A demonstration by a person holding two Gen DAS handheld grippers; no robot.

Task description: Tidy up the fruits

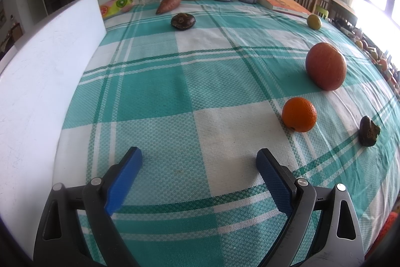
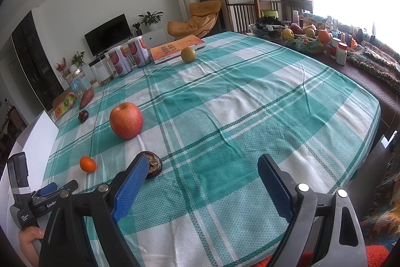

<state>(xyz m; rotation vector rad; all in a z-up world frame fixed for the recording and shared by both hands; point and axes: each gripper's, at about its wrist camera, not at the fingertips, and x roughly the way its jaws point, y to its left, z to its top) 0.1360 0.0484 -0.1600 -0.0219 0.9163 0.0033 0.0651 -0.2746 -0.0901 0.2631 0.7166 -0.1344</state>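
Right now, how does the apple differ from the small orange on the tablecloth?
The apple is clearly bigger than the orange. The apple is reddish with paler streaks, while the orange is a uniform bright orange. The apple's skin looks smooth; the orange has a dimpled peel. The apple lies farther from the left tool than the orange. Both rest loose on the checked tablecloth, untouched.

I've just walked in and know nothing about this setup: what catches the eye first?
The big red apple stands out mid-table on the green-and-white checked tablecloth, with a small bright orange nearer the front. Low in the left wrist view, the left tool hangs open over the cloth with its blue fingers spread.
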